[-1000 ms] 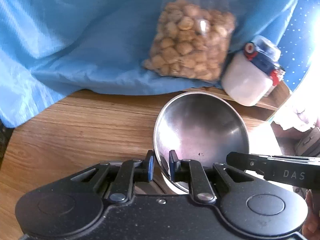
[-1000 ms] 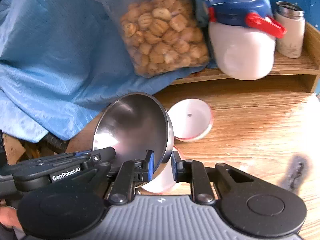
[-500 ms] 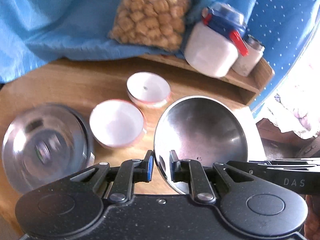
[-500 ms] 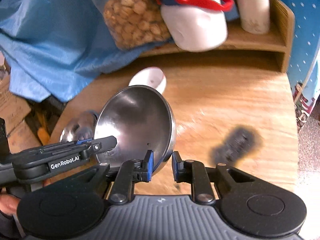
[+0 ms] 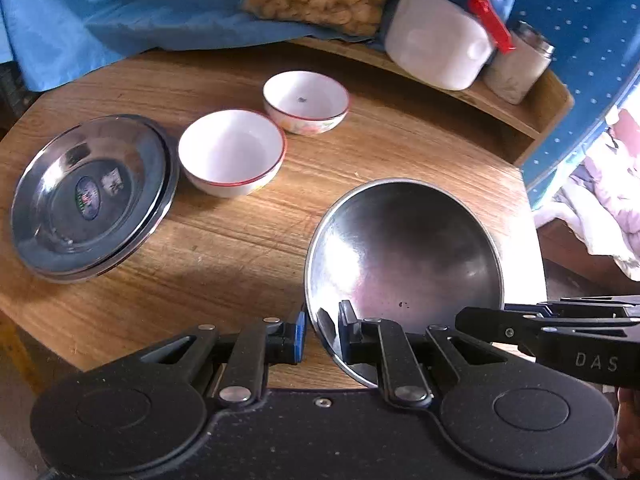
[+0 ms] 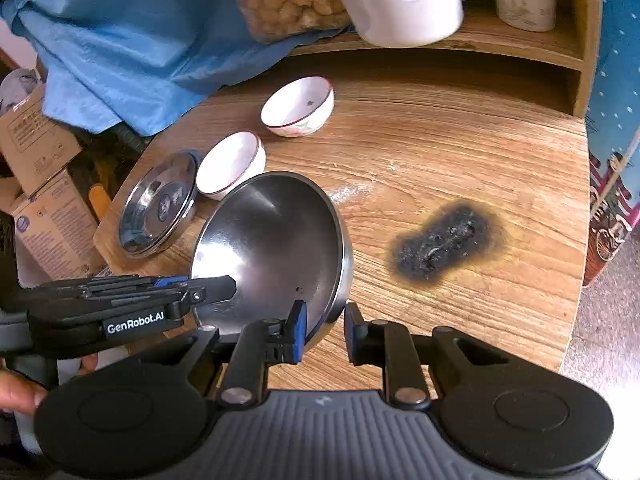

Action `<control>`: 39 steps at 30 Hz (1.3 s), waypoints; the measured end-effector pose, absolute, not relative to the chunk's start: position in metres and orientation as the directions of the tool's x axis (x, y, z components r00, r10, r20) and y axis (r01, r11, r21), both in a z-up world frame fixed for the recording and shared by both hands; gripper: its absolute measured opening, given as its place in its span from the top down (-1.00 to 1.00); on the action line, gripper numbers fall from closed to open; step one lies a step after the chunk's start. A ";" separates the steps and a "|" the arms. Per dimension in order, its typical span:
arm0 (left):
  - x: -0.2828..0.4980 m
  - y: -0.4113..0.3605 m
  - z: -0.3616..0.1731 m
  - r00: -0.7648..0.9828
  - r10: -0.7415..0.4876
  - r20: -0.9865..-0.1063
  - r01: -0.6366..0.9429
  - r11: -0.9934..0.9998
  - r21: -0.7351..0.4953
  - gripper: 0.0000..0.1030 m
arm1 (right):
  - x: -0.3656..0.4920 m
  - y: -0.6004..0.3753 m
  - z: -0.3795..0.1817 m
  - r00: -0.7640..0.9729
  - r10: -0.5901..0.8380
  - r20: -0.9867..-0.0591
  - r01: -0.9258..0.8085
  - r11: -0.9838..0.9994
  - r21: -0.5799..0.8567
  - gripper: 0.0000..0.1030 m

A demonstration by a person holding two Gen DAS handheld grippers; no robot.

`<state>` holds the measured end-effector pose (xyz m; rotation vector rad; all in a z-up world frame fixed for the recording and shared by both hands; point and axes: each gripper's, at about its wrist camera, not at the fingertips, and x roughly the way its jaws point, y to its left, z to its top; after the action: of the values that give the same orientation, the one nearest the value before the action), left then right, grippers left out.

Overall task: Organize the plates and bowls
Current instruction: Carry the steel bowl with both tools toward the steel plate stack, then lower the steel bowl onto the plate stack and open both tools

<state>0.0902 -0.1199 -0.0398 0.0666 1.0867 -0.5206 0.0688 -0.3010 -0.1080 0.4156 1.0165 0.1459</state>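
Both tools have swung the steel bowl [image 5: 404, 248] from the blue cloth to over the counter [image 5: 240, 248]. Left tool [image 5: 322, 332] & right tool [image 6: 326, 330] each clench its rim. Steel plates [image 5: 90, 196] at 9 o'clock, 2 white bowls [image 5: 232, 152] at 11; set-down prob. next.

surface: a wood-grain surface [image 6: 460, 152] with a rounded edge fills the middle of both views
burn mark: a black scorched patch [image 6: 444, 244] ringed in yellow-brown, right of centre in the right wrist view
shelf: a low wooden shelf [image 6: 532, 50] runs along the upper right
cloth: a blue cloth [image 5: 132, 12] is draped across the upper left
wall covering: blue fabric with white dots [image 5: 580, 40] at the upper right
boxes: cardboard boxes [image 6: 36, 184] at the left edge
light: bright daylight glares at the right edges
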 end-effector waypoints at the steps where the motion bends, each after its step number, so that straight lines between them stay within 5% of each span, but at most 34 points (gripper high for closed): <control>1: 0.091 -0.121 -0.039 0.361 -0.361 -0.860 0.432 0.882 -0.189 0.68 | 0.069 -0.301 -0.108 0.524 0.315 -0.791 0.067 0.911 0.407 0.56; 13: 0.100 -0.121 -0.050 0.356 -0.295 -0.887 0.381 0.912 -0.151 0.68 | 0.083 -0.304 -0.120 0.504 0.359 -0.786 0.059 0.893 0.446 0.56; 18: 0.107 -0.118 -0.046 0.364 -0.282 -0.887 0.380 0.915 -0.135 0.56 | 0.090 -0.306 -0.123 0.496 0.357 -0.791 0.097 0.883 0.459 0.52; 19: 0.110 -0.116 -0.045 0.365 -0.276 -0.889 0.377 0.917 -0.130 0.41 | 0.091 -0.307 -0.122 0.501 0.355 -0.790 0.103 0.881 0.461 0.49; 23: 0.123 -0.101 -0.035 0.366 -0.292 -0.884 0.346 0.924 -0.162 -0.35 | 0.095 -0.307 -0.117 0.524 0.313 -0.792 0.141 0.885 0.443 0.15; 29: 0.152 -0.084 -0.014 0.405 -0.306 -0.861 0.336 0.926 -0.171 -0.85 | 0.108 -0.305 -0.108 0.565 0.237 -0.791 0.217 0.882 0.419 -0.52; 33: 0.182 -0.073 -0.008 0.434 -0.285 -0.855 0.328 0.934 -0.144 -0.95 | 0.125 -0.297 -0.104 0.587 0.190 -0.787 0.247 0.884 0.398 -0.99; 39: 0.229 -0.065 -0.006 0.444 -0.228 -0.866 0.378 0.924 -0.049 -0.98 | 0.147 -0.282 -0.104 0.587 0.158 -0.794 0.269 0.887 0.375 -0.99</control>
<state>0.2292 -0.0647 -0.0064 0.1595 1.0455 -0.3776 0.1471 -0.2816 -0.1038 0.4945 0.9517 -0.0682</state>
